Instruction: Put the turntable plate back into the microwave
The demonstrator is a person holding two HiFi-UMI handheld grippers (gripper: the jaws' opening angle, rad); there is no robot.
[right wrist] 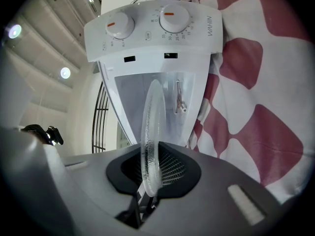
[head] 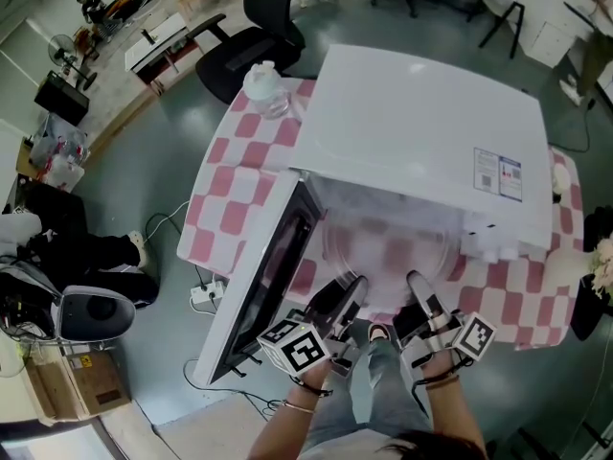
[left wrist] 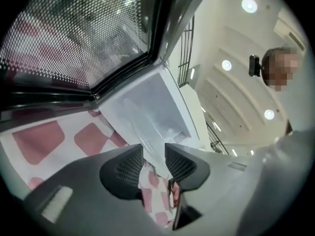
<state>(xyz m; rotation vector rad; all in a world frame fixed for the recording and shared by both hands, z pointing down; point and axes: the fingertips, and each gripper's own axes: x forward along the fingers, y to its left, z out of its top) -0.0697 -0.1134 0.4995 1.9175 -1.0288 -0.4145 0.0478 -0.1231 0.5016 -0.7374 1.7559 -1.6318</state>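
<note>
The clear glass turntable plate [head: 388, 247] lies level at the mouth of the white microwave [head: 412, 132], whose door [head: 263, 276] hangs open to the left. My right gripper [head: 421, 300] is shut on the plate's near rim. In the right gripper view the plate [right wrist: 151, 132] shows edge-on between the pads of that gripper [right wrist: 153, 168], with the two-knob control panel [right wrist: 147, 26] beyond. My left gripper [head: 343, 293] sits just left of the plate. Its pads [left wrist: 153, 161] stand apart with only tablecloth showing between them.
A pink-and-white checked cloth [head: 235, 180] covers the table. A clear plastic jar [head: 266, 89] stands at the table's far left corner. The door's mesh window [left wrist: 74, 33] is close above the left gripper. An office chair [head: 254, 36] and a power strip [head: 206, 295] are on the floor.
</note>
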